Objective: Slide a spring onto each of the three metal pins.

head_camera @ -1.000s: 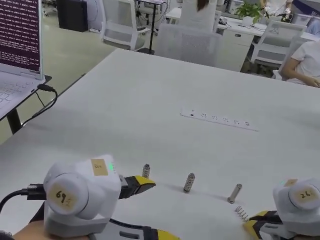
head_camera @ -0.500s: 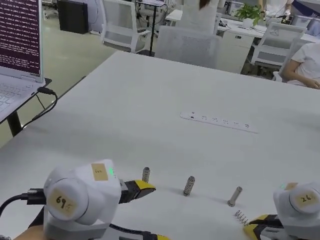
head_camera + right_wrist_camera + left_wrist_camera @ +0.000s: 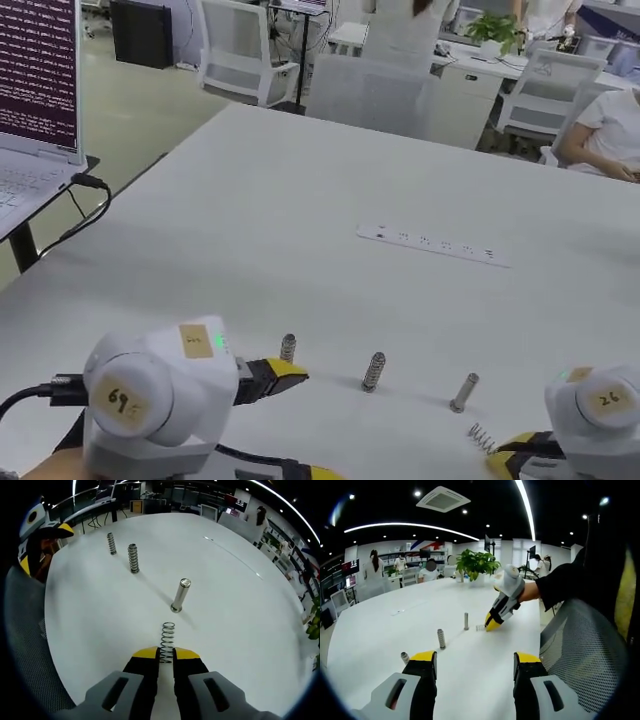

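Spring (image 3: 168, 636) in right gripper (image 3: 166, 656), beside bare pin (image 3: 180, 595)

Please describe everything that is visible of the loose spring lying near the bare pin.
The loose spring is a small coil of bright metal wire, lying flat on the white table, not yet on any pin. Its far end points toward the bare pin without touching it. Its near end sits between the nearly closed jaws of the right gripper.

Head view looks down over the counter (image 3: 300, 200). The gripper views skim it low, facing each other, sharing the bare pin (image 3: 180, 595).
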Action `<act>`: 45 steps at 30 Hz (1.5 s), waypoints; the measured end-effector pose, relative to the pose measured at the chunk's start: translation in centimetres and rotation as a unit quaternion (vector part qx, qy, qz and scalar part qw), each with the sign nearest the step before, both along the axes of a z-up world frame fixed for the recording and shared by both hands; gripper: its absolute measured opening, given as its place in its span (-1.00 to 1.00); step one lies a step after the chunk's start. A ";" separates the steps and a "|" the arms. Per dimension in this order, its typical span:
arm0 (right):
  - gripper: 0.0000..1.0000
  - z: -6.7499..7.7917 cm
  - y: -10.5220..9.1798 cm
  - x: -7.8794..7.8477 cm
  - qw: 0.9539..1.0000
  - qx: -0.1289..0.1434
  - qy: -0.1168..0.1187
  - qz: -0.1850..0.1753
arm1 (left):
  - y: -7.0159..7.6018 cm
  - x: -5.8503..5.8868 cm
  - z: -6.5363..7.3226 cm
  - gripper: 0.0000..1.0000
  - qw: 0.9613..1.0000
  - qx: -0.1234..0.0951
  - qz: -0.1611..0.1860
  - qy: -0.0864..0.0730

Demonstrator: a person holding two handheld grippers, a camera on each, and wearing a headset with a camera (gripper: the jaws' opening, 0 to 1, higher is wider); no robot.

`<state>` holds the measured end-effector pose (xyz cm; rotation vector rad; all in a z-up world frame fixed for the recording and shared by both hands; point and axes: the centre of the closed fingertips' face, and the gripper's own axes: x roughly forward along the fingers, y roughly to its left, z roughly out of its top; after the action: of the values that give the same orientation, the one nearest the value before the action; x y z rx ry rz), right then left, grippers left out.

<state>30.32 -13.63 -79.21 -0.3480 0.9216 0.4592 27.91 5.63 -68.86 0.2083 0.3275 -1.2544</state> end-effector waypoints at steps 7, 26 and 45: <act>-0.84 0.0 0.2 -0.3 1.000 0.002 0.004 0.004 | -0.1 0.0 -0.1 0.15 1.000 0.002 -0.004 0.000; -0.84 2.6 4.4 -1.3 0.997 0.000 0.003 0.082 | -0.2 -0.4 -0.2 0.13 1.000 0.004 -0.011 0.002; -0.84 6.5 8.7 -3.2 0.987 0.028 -0.001 0.155 | -0.7 -0.7 0.0 0.10 1.000 0.007 -0.027 -0.006</act>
<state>27.13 -4.92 -72.67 -0.4440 0.8543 0.7692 27.23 4.88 -68.82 0.2379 0.3228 -1.3046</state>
